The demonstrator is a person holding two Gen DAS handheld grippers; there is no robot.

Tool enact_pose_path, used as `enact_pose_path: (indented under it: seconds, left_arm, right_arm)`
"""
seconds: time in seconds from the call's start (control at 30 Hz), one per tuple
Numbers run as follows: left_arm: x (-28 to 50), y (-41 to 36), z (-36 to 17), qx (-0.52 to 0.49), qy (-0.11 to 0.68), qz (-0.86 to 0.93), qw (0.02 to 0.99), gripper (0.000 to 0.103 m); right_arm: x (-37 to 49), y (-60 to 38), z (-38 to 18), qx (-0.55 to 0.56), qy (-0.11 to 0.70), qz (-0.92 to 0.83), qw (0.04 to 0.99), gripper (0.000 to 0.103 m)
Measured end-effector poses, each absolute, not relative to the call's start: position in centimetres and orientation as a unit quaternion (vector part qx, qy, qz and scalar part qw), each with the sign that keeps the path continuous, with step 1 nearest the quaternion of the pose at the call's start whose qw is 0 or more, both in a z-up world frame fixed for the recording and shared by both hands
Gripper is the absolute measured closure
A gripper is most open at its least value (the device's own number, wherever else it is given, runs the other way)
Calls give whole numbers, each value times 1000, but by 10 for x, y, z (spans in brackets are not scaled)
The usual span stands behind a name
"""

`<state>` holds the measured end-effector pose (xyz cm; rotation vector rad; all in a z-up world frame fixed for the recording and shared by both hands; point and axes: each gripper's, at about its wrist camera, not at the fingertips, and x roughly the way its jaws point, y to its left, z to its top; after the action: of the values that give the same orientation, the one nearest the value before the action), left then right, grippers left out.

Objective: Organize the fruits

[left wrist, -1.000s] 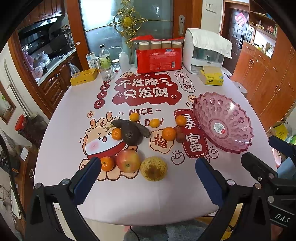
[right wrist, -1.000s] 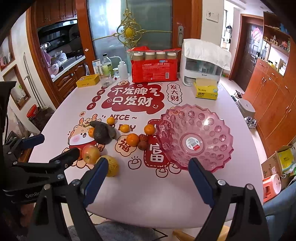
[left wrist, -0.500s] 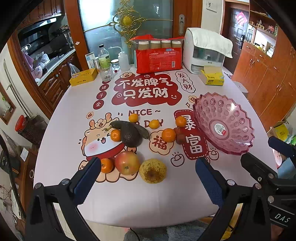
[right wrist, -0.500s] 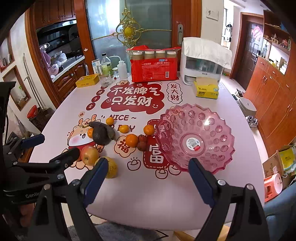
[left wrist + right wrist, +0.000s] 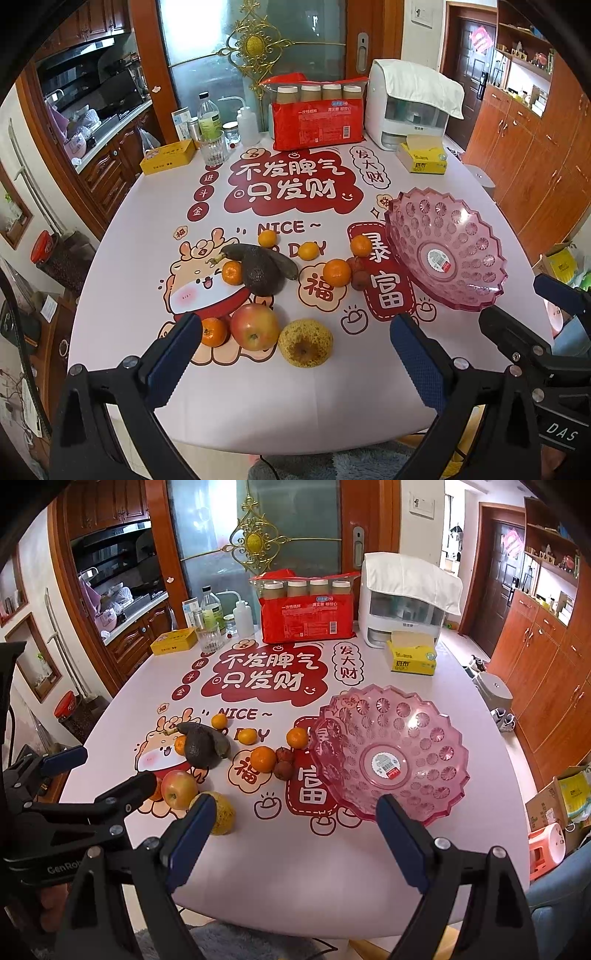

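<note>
From my left camera, part of one small orange (image 5: 232,272) sits tucked behind the avocado (image 5: 263,272), and a long dark fruit (image 5: 284,264) runs behind that same avocado, so I cannot tell what it is. Two small reddish-brown fruits (image 5: 359,274) are too small for me to name. The near edge of the counter (image 5: 295,398) is cut off by the rig.

My left gripper (image 5: 295,360) hangs over the near edge, jaws spread wide with nothing between them. Just past the gap, at about 12 o'clock, sit a red apple (image 5: 255,326) with a smooth skin and a rough, spotted yellow pear (image 5: 305,343), touching or nearly so. A small orange (image 5: 213,331) lies at 11 o'clock, partly covered by the left finger's blue ribbed pad. More small oranges lie farther out.

My right gripper (image 5: 295,843) is likewise wide open and empty. The pink bowl (image 5: 388,738), clear plastic with a scalloped rim and cut flower pattern, stands at 1 o'clock from it, its near rim behind the right finger. It holds no fruit; a label sits at its centre. The apple (image 5: 180,789) and pear (image 5: 223,814) lie at 10 o'clock, the pear half hidden by the left finger.

The counter wears a glossy white cloth printed with red characters.
</note>
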<state>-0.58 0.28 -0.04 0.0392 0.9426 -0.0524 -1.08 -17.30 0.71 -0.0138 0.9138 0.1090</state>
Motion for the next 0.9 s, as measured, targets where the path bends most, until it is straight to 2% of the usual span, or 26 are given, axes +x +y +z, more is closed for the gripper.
enact_pose_path:
  seconds: [0.9]
  left_arm:
    - [3, 18, 18, 34, 442, -28, 896, 2]
  right_arm:
    - [-11, -156, 16, 5, 433, 50, 900, 14]
